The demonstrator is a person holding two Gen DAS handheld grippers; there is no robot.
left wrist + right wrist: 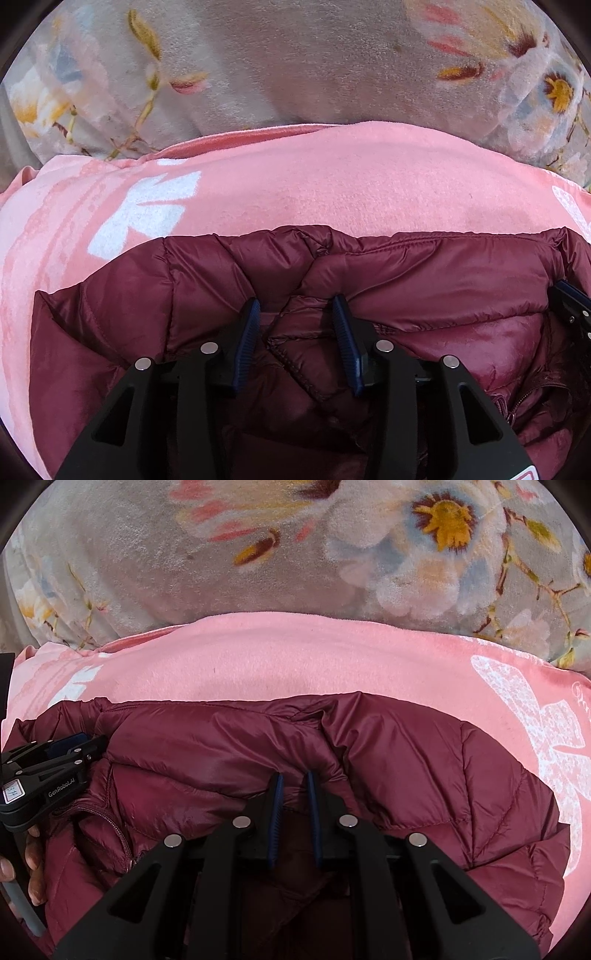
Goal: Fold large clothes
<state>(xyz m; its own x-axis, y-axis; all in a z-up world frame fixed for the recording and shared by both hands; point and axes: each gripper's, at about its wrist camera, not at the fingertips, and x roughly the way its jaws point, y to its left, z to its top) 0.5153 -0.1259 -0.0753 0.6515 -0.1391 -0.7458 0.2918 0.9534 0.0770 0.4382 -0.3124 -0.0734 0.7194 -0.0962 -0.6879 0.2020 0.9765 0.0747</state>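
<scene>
- Item: maroon quilted puffer jacket (424,280), glossy nylon, zip visible at the lower right of my left wrist view. It lies bunched on a pink fleece blanket with white flower print (295,184), which in turn sits on a grey plush floral bedspread (295,55) toward twelve o'clock.
- Left gripper (295,314): black frame, blue ribbed pads. Jaws stand partly apart; a stitched seam fold of the jacket lies between the pads, but the pads do not press on it. I judge this as a let-go, not a hold.
- Right gripper (294,788): jaws drawn nearly together, a narrow slit between the pads. A thin pinch of jacket fabric appears caught at the tips; the hold looks light but real.
- Positions: in my right wrist view the left gripper sits at nine o'clock, over the zip side of the jacket, with a person's fingers (33,853) just below it. In my left wrist view the right gripper shows only as a tip at three o'clock.
- Step in hand, as I judge it: a fold has been laid across the jacket's upper edge, and I am letting the folded layer settle.
- Next move calls for: freeing the right pinch without dragging the slippery shell, then taking a fresh hold at the six o'clock hem to bring it up toward twelve o'clock. Padding will spring back, so a press down is wanted.
</scene>
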